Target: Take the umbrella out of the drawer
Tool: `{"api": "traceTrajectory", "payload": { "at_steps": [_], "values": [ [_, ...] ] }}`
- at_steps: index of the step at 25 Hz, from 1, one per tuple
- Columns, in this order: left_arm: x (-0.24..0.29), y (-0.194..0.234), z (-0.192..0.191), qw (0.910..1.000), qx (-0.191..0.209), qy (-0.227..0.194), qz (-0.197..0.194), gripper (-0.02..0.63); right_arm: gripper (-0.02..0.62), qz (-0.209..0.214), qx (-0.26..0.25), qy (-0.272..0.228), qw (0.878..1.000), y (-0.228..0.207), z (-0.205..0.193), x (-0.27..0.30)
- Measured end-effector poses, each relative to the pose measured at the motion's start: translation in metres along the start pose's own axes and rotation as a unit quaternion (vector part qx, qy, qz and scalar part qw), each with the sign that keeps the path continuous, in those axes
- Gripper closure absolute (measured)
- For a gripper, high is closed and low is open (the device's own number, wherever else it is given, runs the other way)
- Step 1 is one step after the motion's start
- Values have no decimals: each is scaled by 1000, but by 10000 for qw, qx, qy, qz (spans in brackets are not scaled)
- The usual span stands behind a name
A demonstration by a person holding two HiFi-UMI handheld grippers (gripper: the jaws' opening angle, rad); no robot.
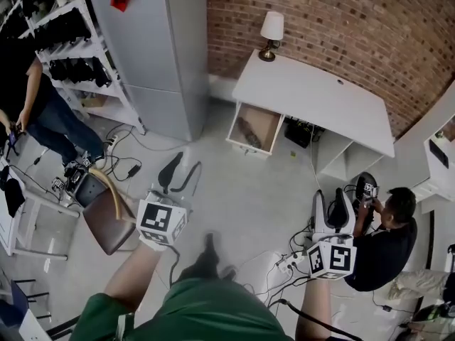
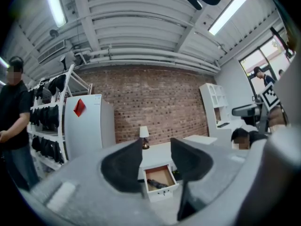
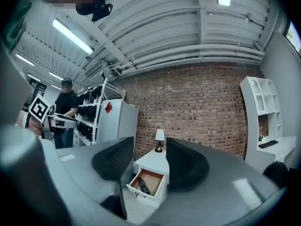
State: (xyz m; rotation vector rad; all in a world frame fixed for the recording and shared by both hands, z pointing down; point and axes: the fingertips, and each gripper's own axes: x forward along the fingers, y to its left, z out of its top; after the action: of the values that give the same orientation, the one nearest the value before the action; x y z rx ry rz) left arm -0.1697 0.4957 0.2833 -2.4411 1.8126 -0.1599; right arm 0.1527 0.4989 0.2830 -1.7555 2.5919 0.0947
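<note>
The step in hand seems to be the approach to the white desk that stands at the brick wall. To do it well, the person should come close to the desk front, where the open white drawer with a brown wooden bottom is pulled out, and only then lower one gripper into it. The left gripper and the right gripper both have their jaws apart, with nothing between them. The dark folded umbrella lies inside the drawer, under the desk's lamp end, well apart from both grippers and ahead of them.
</note>
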Motion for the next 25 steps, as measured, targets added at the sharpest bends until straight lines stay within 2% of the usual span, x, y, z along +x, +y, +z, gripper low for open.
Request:
{"api": "traceTrajectory", "payload": {
  "at_steps": [4, 10, 14, 25],
  "values": [
    [35, 25, -12, 9999, -126, 11, -92, 413, 396, -12, 110, 226, 9997, -2, -8, 36],
    [95, 80, -42, 9991, -339, 158, -201, 408, 396, -117, -4, 378, 9992, 3, -14, 110],
    [134, 111, -61, 9989, -284, 291, -240, 408, 396, -224, 101, 512, 9984, 4, -21, 155],
    [200, 153, -83, 9967, -292, 404, -648, 408, 396, -407, 65, 758, 9963, 28, -29, 232]
  ]
}}
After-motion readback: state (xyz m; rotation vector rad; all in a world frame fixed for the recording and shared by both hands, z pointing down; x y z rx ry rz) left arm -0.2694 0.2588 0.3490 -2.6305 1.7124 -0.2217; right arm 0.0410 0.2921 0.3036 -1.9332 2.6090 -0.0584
